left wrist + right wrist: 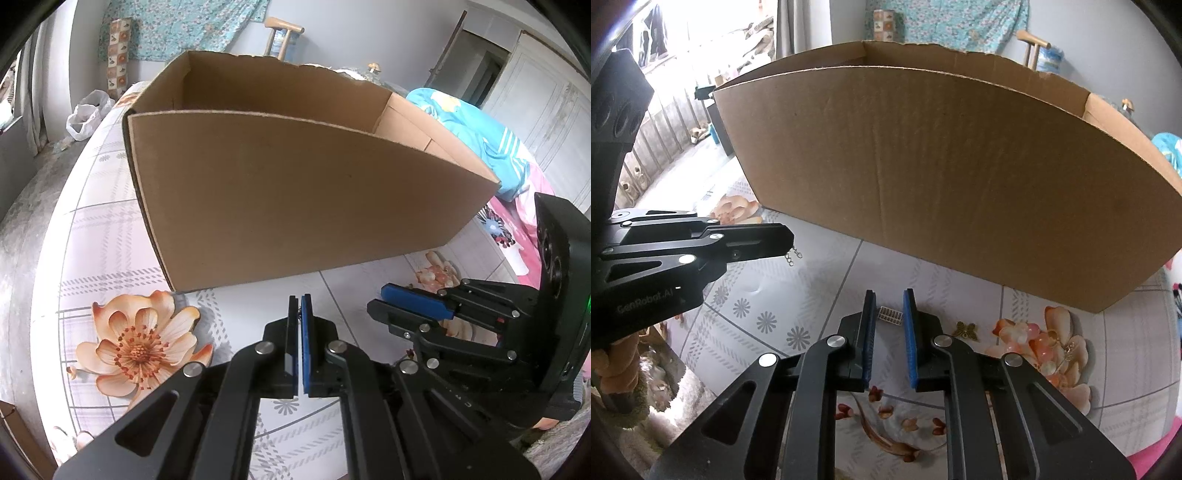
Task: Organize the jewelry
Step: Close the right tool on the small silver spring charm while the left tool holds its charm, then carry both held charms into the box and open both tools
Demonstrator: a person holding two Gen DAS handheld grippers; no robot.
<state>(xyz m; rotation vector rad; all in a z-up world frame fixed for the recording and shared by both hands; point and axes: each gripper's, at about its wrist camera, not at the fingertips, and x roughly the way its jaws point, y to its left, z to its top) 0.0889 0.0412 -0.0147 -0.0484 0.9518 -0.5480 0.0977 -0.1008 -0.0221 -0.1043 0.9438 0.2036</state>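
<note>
A thin chain (792,257) dangles from the closed left gripper (300,301), above the floral tabletop (827,295) before the cardboard box (960,177). The right gripper (889,295) stands parted over a small silver link piece (891,316), a butterfly charm (967,331) just beside. Judged risk: the chain, pinched only at the tips, may slip before clearing the box's tall near wall.

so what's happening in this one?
A person works two handheld grippers in front of an open cardboard box. The left gripper is shut on a small chain. The right gripper is open over a small silver piece on the tablecloth; a butterfly charm lies beside it.
</note>
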